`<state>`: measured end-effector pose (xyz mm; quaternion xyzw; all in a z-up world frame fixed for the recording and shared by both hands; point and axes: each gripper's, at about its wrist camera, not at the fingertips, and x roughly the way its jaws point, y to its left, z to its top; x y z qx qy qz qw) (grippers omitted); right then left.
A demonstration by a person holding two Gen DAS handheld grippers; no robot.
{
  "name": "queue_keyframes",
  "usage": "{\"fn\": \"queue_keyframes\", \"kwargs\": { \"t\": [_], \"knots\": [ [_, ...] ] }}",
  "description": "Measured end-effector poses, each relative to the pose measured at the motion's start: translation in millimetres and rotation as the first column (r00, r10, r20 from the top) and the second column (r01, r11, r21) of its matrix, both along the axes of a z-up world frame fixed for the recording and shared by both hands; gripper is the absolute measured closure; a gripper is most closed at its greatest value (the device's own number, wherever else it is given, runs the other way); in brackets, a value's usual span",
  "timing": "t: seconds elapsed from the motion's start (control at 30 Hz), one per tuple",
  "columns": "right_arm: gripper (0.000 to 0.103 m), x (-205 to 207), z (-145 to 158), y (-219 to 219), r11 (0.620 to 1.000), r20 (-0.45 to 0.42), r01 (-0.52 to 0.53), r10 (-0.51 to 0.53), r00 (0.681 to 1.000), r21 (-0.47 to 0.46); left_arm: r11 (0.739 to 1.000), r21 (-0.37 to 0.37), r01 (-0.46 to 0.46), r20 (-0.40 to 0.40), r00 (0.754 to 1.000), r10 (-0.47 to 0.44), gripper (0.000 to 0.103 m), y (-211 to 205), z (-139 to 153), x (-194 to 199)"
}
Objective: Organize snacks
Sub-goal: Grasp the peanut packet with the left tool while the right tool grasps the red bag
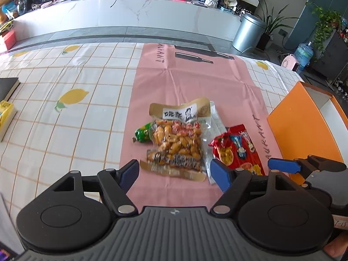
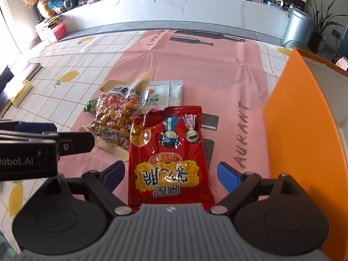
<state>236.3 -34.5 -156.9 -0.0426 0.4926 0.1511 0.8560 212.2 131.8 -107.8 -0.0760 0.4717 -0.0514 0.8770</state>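
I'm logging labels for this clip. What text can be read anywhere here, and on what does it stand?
"AURANT": on the pink cloth, along its right side and again at its far edge.
"Robot.AI": on the left tool, seen from the right wrist view.
Chinese characters, yellow panel: on the red snack bag, upside down.
Chinese characters, white label: on the clear bag of orange snacks, blurred.
White sachets: print too small.

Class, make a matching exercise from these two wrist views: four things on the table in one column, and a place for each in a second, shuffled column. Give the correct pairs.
1. red snack bag
2. clear bag of orange snacks
3. green packet
4. orange box

A. partly tucked under the clear bag
B. between the right gripper's open jaws
C. at the mat's right edge
D. ahead of the left gripper

Pairs: 1-B, 2-D, 3-A, 4-C
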Motion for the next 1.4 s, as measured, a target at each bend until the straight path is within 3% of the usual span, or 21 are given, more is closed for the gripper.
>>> {"fn": "queue_keyframes", "kwargs": {
  "t": [0.23,0.47,0.57,0.77,0.83,1.1,1.4],
  "knots": [
    [0.024,15,-8,-11,0.996,-0.06,0.058,-0.054,0.997,0.064,0.998,0.028,0.051,0.036,0.998,-0.052,0.015,-1,-20,22],
    [0.028,15,-11,-13,0.996,-0.061,0.044,-0.039,0.997,0.078,0.998,-0.068,0.017,0.014,1.0,-0.017,0.013,15,-42,38],
    [0.029,15,-11,-10,0.997,-0.056,0.026,-0.022,0.998,0.07,0.998,-0.06,0.028,0.032,0.999,-0.026,0.013,13,-45,39],
    [0.03,14,-13,-8,0.998,-0.052,0.01,-0.006,0.999,0.065,0.998,-0.053,0.045,0.072,0.997,-0.041,0.025,4,-46,39],
    [0.032,14,-12,-9,0.998,-0.053,0.011,-0.008,0.999,0.064,0.996,-0.068,0.049,0.077,0.996,-0.043,0.038,4,-44,36],
    [0.035,5,-8,-9,0.998,-0.065,-0.003,0.008,0.998,0.065,0.995,-0.096,0.038,0.003,0.999,-0.038,0.04,1,-32,5],
    [0.035,-30,2,-12,0.998,-0.054,-0.039,0.041,0.998,0.04,0.992,-0.109,-0.063,-0.116,0.992,0.051,0.041,0,-16,-31]
  ]
}}
